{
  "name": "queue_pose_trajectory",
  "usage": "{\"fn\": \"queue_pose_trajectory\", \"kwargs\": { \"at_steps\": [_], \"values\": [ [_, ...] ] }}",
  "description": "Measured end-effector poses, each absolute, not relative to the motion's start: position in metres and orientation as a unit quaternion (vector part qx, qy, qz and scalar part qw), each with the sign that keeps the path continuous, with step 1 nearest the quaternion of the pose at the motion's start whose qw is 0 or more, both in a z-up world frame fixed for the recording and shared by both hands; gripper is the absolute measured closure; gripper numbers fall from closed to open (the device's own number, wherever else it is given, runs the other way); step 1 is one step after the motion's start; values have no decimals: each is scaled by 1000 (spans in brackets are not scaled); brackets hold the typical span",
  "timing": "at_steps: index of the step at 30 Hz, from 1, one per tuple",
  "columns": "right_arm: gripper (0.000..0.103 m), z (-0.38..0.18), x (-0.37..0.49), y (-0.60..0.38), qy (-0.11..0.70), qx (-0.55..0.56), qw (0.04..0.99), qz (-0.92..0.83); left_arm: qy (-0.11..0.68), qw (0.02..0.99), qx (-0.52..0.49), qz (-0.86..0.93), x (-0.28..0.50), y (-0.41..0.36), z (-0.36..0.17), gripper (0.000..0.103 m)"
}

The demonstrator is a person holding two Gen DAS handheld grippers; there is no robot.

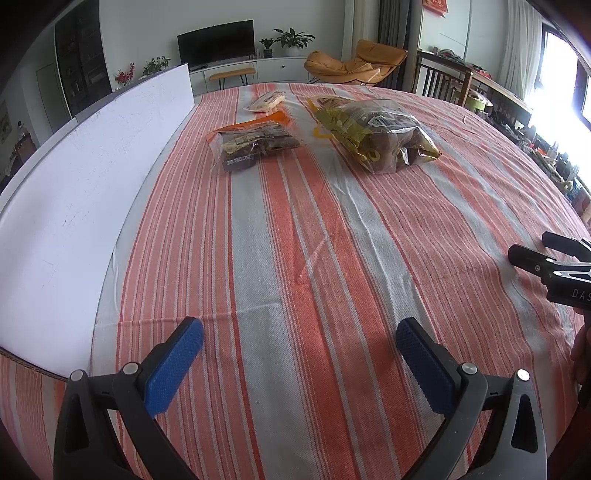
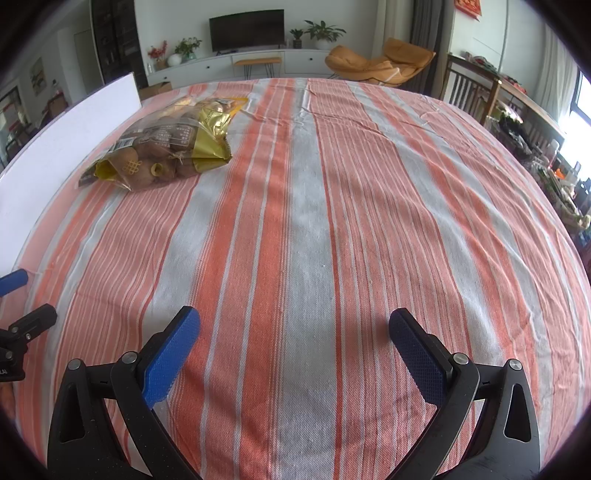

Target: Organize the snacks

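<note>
Hovering spread and empty over the bench (image 1: 295, 229), both tongs, left (image 1: 299, 354) and right (image 2: 294, 349), face three snack bags (image 1: 373, 136) beyond.

The counter (image 1: 295, 258) is covered by a cloth with orange, white and grey stripes. A white board (image 1: 92, 177) stands along its left edge. At top centre of the frame, a dark television (image 2: 246, 29) sits on a low white cabinet (image 2: 258, 62) against a pale wall. Potted plants (image 2: 325, 31) stand on the cabinet. An orange lounge chair (image 2: 380, 62) occupies the upper right. A dark wooden chair (image 1: 439, 79) stands further right. Bright daylight enters through a window (image 1: 565, 85) at the right edge. A tall dark cabinet (image 1: 79, 55) stands at upper left.
</note>
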State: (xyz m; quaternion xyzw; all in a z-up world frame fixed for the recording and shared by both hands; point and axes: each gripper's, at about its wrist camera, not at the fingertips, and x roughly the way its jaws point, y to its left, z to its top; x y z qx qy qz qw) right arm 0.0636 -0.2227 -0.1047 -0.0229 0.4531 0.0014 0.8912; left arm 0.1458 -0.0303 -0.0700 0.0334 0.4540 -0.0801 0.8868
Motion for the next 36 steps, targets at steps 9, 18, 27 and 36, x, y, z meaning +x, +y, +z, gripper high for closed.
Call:
{"fn": "queue_pose_trajectory", "kwargs": {
  "at_steps": [9, 18, 27, 36],
  "values": [
    [0, -105, 64, -223, 453, -23, 891, 2, 454, 887, 33, -80, 146, -31, -70, 0],
    [0, -105, 63, -222, 453, -23, 891, 2, 454, 887, 33, -80, 146, -30, -70, 0],
    [0, -105, 63, -222, 453, -23, 891, 2, 455, 883, 47, -104, 146, -18, -70, 0],
    [0, -105, 64, -223, 453, -23, 891, 2, 453, 885, 46, -100, 145, -18, -70, 0]
  ]
}}
